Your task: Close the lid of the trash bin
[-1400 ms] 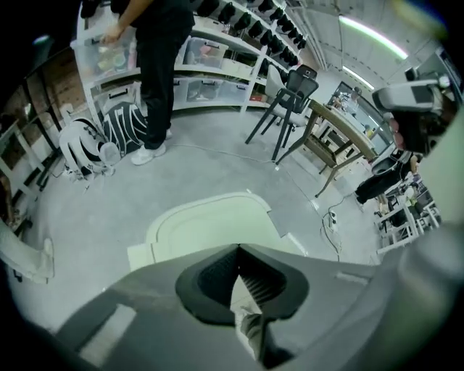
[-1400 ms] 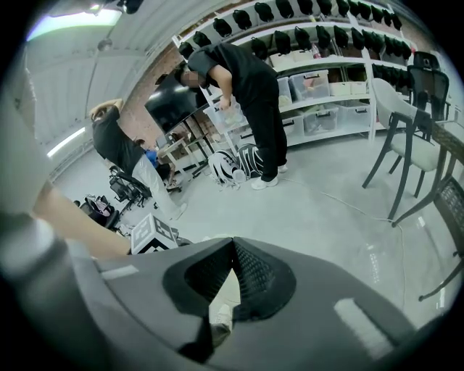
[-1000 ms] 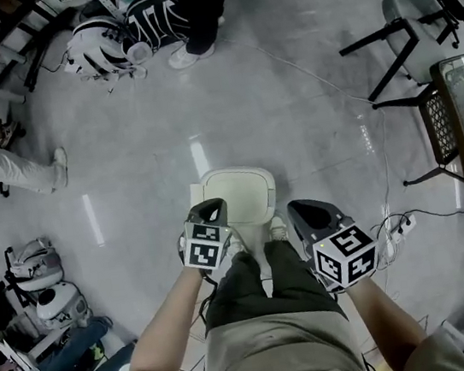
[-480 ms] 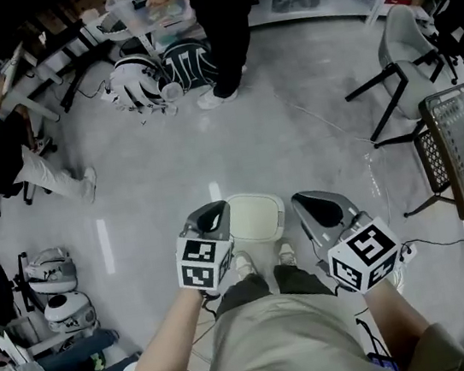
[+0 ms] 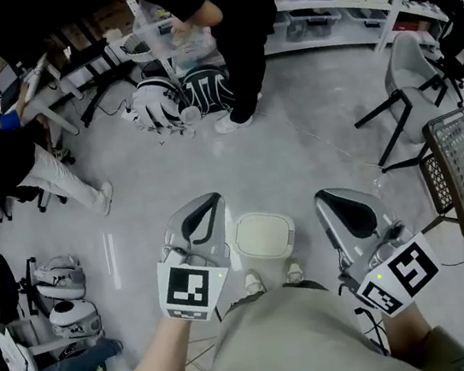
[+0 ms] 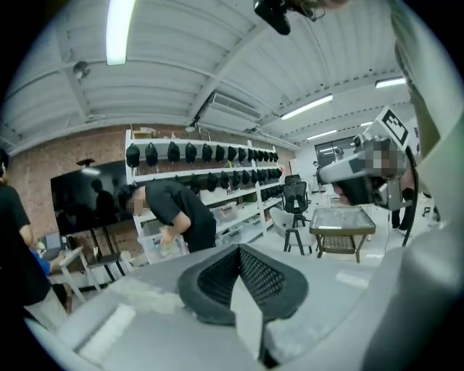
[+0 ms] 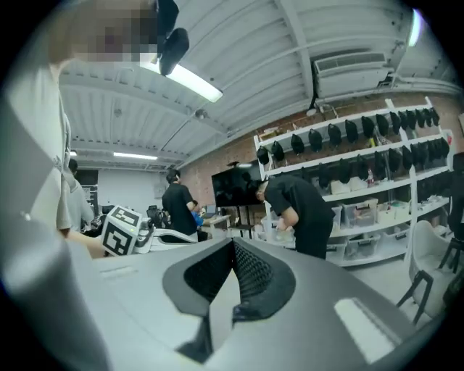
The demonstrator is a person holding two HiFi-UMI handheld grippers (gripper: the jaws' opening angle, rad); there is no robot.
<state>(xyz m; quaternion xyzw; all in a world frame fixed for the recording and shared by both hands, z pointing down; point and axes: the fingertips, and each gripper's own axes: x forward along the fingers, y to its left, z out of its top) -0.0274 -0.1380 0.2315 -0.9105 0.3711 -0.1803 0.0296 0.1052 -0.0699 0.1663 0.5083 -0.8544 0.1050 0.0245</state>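
Status: trash bin (image 5: 244,254) stands on the floor (image 5: 298,162) directly ahead of the operator's shoes (image 5: 253,282), approx. centred between the two tools in the head view. Lid (image 5: 263,234) reads as flat and level on the bin body, no gap or tilt visible from above, so the closing step is judged complete or nearly so; a full latch can't be confirmed from this angle. L hand-held gripper (image 6: 239,282): jaws together, nothing between them, tool aimed out across the room toward the shelving. R hand-held gripper (image 7: 230,272): jaws likewise together and empty, same general heading. In the head view both tools sit high, one at each side of the bin, with neither touching the lid; marker cubes (image 5: 185,289) face up toward the camera. Step in hand: post-close hold/check, no contact w/ the task item. Next move, if req'd: verify the lid is seated all round the rim. If any edge stands proud, lower one tool w/ jaws kept together and press straight down near the lid centre, avoiding a push at one edge, which could tip a light bin. Otherwise no further action on the bin is judged necessary.
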